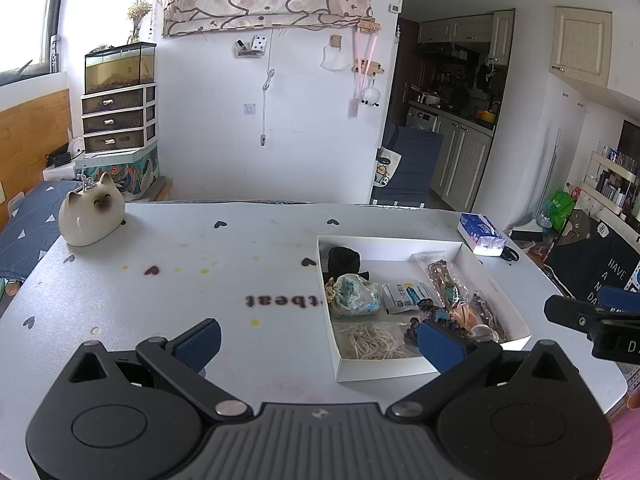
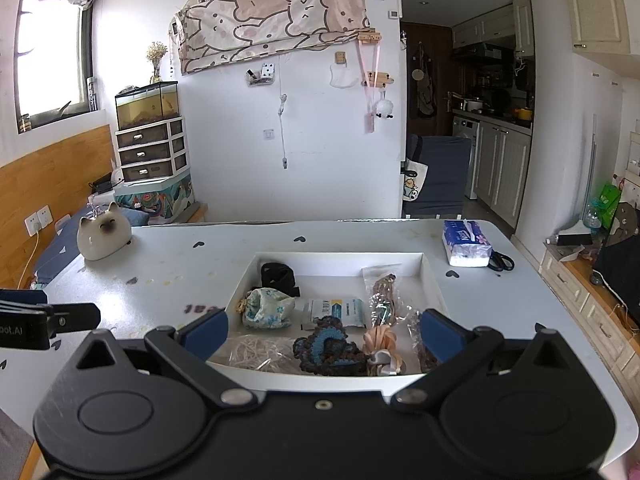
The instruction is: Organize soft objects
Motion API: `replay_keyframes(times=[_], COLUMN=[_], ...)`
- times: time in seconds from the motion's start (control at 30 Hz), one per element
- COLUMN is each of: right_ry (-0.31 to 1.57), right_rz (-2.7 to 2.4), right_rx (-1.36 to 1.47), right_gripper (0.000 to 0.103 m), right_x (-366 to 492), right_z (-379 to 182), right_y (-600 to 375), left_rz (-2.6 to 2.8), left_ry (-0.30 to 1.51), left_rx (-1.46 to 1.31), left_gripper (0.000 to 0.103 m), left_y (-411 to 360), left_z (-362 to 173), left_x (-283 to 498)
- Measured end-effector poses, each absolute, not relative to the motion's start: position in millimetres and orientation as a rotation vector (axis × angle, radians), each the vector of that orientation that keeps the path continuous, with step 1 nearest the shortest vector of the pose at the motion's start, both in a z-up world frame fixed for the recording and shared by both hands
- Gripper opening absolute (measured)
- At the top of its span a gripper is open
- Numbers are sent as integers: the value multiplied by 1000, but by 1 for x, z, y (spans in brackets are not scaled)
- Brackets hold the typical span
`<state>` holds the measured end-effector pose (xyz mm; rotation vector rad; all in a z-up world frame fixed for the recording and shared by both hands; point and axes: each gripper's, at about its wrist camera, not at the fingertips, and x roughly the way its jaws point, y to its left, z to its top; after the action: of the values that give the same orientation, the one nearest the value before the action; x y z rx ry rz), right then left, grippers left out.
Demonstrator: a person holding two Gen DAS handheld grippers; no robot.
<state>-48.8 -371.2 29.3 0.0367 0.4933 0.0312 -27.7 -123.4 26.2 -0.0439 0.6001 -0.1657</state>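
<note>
Both my tongs are spread and empty: the left hovers over the table beside the box, the right at the box's near edge. The pouch, crochet piece and other soft bits lie inside the box.

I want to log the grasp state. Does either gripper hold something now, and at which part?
Nothing is held. The left gripper and the right gripper are both open, with empty fingers, near the white box of soft items.

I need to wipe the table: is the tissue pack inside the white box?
No, the tissue pack lies on the table outside the white box, beyond its far right corner.
</note>
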Motion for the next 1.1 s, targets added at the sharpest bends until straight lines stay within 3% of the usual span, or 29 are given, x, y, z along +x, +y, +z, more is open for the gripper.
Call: replay_keyframes(times=[1.1], right_ry=[493], right_rz=[36], right_rx=[34], right_gripper=[103], right_x=[-47], right_z=[30], right_y=[-369], left_rz=[-162], left_ry=[599], left_rx=[-44], left_gripper=[103], left_y=[-122], left_z=[28], left_x=[-26])
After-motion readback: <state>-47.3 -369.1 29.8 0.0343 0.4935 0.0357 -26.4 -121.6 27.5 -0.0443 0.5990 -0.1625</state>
